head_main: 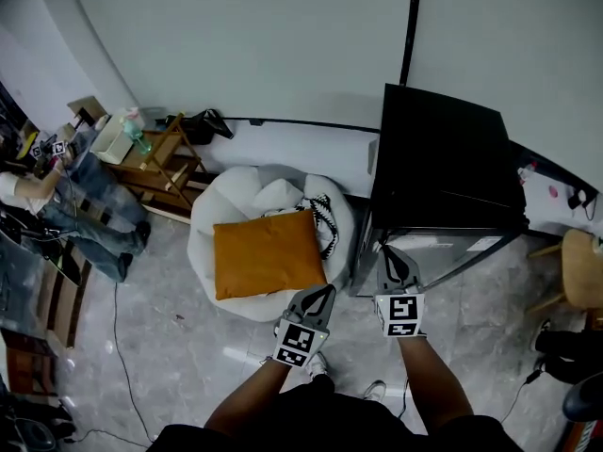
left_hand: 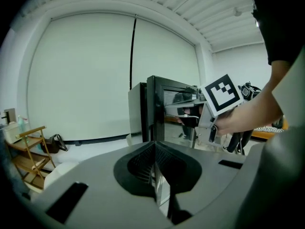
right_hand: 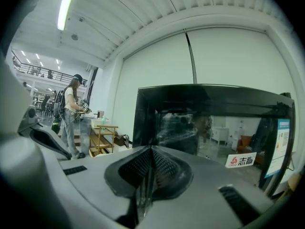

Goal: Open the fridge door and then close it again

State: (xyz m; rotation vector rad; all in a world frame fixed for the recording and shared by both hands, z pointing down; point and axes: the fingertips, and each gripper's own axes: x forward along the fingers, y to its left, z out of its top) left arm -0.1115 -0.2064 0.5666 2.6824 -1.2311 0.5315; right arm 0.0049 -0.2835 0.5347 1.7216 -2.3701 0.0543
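Observation:
The black mini fridge (head_main: 441, 163) stands on the floor at right, its glossy glass door (head_main: 443, 250) facing me; it looks closed. My right gripper (head_main: 396, 255) is shut and empty, its tips just in front of the door's upper left part. In the right gripper view the door (right_hand: 205, 128) fills the picture beyond the shut jaws (right_hand: 151, 149). My left gripper (head_main: 325, 294) is shut on nothing, left of the fridge and lower. The left gripper view shows its closed tips (left_hand: 153, 144), the fridge (left_hand: 157, 109) ahead and the right gripper's marker cube (left_hand: 221, 94).
A white beanbag (head_main: 236, 205) with an orange cushion (head_main: 267, 252) sits just left of the fridge. A wooden rack (head_main: 160, 163) and a person (head_main: 57, 205) are at far left. A wooden stool (head_main: 582, 269) stands at right. A cable (head_main: 118, 318) crosses the floor.

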